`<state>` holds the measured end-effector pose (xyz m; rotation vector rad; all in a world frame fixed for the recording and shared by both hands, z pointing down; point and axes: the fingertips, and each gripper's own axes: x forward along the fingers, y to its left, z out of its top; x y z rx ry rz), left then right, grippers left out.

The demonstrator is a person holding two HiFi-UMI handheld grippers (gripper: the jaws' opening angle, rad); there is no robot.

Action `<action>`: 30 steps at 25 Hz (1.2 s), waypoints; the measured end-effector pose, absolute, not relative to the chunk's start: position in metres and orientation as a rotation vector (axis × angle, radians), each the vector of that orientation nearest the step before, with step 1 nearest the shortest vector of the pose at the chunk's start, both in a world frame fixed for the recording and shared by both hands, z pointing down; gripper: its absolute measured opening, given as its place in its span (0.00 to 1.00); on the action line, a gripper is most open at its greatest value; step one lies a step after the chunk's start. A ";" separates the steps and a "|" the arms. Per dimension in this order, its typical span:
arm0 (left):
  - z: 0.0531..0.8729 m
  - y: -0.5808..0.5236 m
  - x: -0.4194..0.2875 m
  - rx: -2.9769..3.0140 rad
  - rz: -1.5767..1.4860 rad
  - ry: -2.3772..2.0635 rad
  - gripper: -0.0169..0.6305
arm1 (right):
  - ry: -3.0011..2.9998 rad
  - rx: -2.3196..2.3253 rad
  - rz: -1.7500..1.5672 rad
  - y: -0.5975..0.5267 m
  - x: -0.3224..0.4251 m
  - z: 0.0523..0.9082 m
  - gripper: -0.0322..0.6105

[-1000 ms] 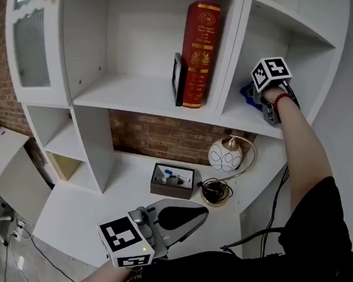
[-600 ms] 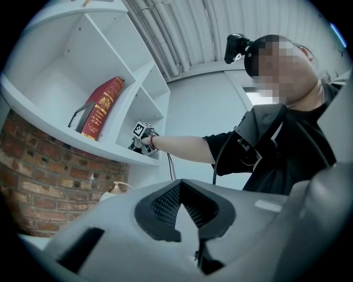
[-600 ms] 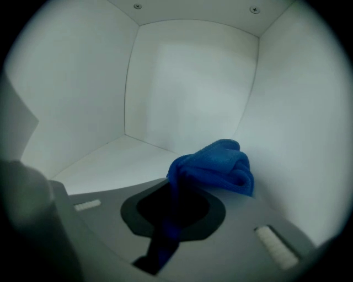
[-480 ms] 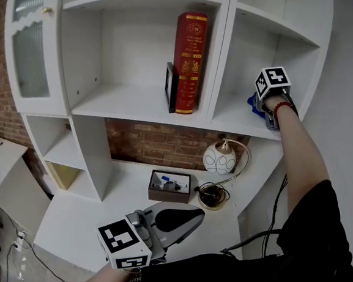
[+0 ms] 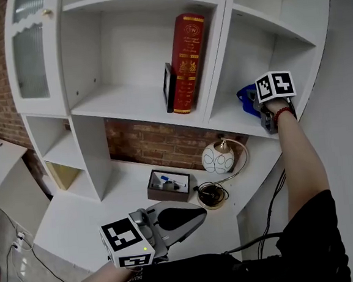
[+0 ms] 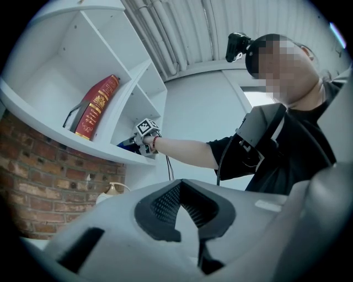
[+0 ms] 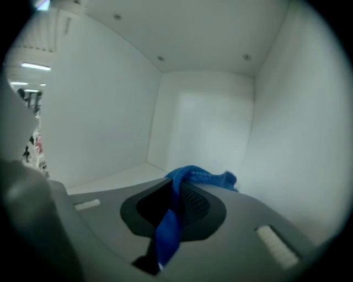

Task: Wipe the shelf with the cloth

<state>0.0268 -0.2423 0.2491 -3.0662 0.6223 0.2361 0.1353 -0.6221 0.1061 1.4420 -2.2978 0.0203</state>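
A blue cloth (image 5: 244, 97) lies bunched on the white shelf (image 5: 231, 119) of the right-hand compartment. My right gripper (image 5: 263, 104) reaches into that compartment and is shut on it. In the right gripper view the cloth (image 7: 190, 179) hangs pinched between the dark pads of that gripper (image 7: 176, 201), above the shelf floor (image 7: 113, 177), and the compartment's back corner lies ahead. My left gripper (image 5: 174, 220) hangs low over the desk, shut with nothing in it. Its own view looks up past the gripper (image 6: 185, 206) at the right arm and the cloth (image 6: 126, 144).
A tall red book (image 5: 189, 62) and a black frame (image 5: 168, 87) stand in the middle compartment, against the divider. On the desk (image 5: 90, 206) below are a round white lamp (image 5: 218, 158), a small box of pens (image 5: 170, 186) and a coiled cable (image 5: 211, 196).
My right gripper has shifted slightly in the right compartment with the cloth, and more of the blue cloth shows left of it. The left gripper has stayed low.
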 end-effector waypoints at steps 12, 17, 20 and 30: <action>0.257 -0.248 0.040 -3.067 0.206 0.661 0.03 | -2.378 0.912 -0.208 -0.565 0.013 0.132 0.11; 0.261 -0.248 0.036 -3.069 0.196 0.701 0.03 | -2.294 0.920 -0.196 -0.568 0.014 0.147 0.11; 0.260 -0.247 0.039 -3.059 0.177 0.702 0.03 | -2.246 0.971 -0.186 -0.573 0.014 0.148 0.10; 0.257 -0.240 0.043 -3.028 0.150 0.740 0.03 | -2.190 1.069 -0.078 -0.578 0.033 0.148 0.10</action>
